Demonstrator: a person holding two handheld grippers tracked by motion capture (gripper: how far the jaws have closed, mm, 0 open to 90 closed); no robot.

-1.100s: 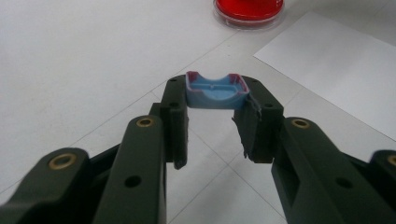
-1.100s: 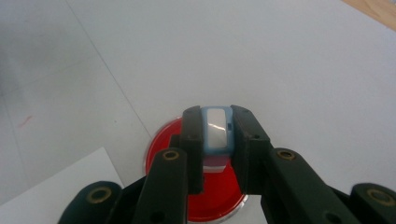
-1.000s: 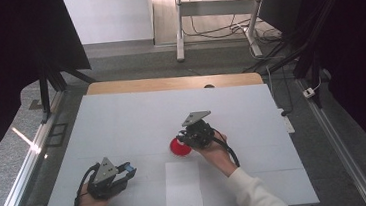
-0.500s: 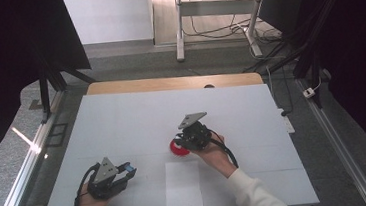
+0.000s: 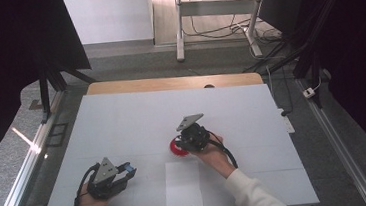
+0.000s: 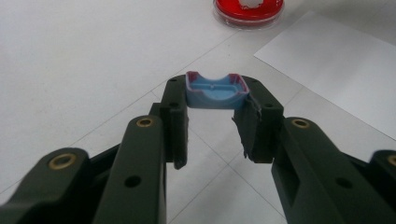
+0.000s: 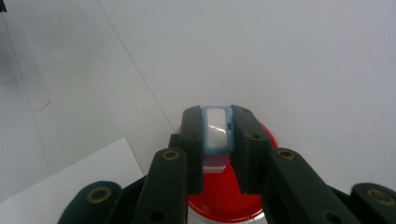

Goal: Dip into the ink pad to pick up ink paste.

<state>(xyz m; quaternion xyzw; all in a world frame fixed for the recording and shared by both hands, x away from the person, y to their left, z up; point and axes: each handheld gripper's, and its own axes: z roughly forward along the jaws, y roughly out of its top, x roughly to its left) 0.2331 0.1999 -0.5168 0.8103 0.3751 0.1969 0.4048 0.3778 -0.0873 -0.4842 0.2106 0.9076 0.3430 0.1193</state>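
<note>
My left gripper (image 6: 215, 100) is shut on a small light-blue plastic piece (image 6: 215, 90) with reddish edges, held at the jaw tips; in the high view that gripper (image 5: 126, 170) rests near the table's front left. My right gripper (image 7: 216, 130) is shut on a pale-blue and white block (image 7: 216, 129), held just above a round red dish (image 7: 224, 191). The high view shows the right gripper (image 5: 180, 142) over the red dish (image 5: 176, 150) at the table's middle. In the left gripper view the red dish (image 6: 248, 9) lies far ahead with something white in it.
A white sheet of paper (image 5: 183, 184) lies on the white table (image 5: 122, 118) just in front of the dish, between the two hands. A wooden strip (image 5: 169, 83) runs along the table's far edge. Dark curtains and stands flank both sides.
The right gripper with its block has shifted slightly toward the near side, staying over the red dish. The left gripper has not moved.
</note>
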